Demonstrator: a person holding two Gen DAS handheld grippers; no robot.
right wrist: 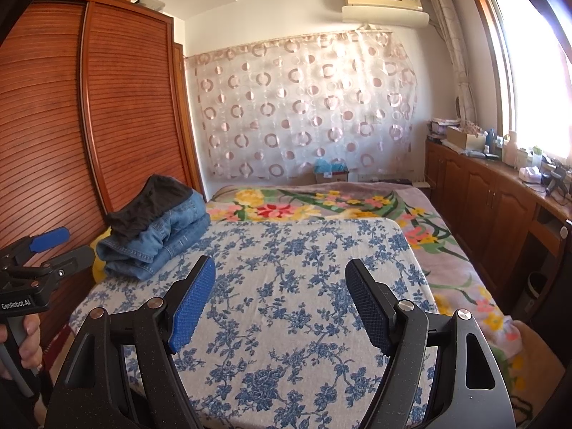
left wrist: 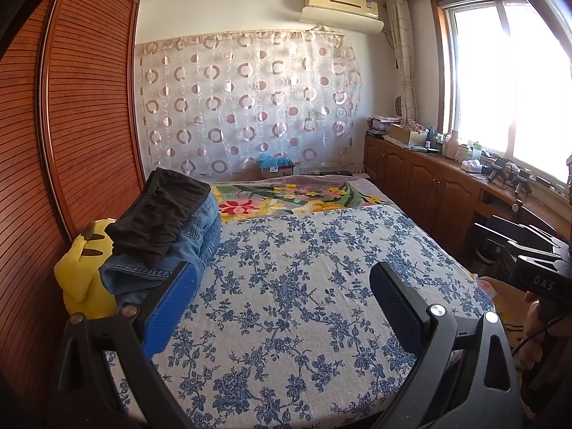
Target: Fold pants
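A pile of folded clothes lies at the bed's far left: black pants (left wrist: 161,211) on top of folded blue jeans (left wrist: 200,239). The same black pants (right wrist: 150,200) and blue jeans (right wrist: 161,243) show in the right wrist view. My left gripper (left wrist: 286,279) is open and empty, above the blue floral sheet (left wrist: 304,286), just right of the pile. My right gripper (right wrist: 280,279) is open and empty above the same sheet (right wrist: 286,321). The left gripper also shows at the left edge of the right wrist view (right wrist: 50,246).
A yellow plush toy (left wrist: 85,271) sits against the wooden wardrobe (left wrist: 71,107) beside the pile. A flowered blanket (left wrist: 286,196) covers the bed's far end. Wooden cabinets (left wrist: 422,178) with clutter run along the right under the window.
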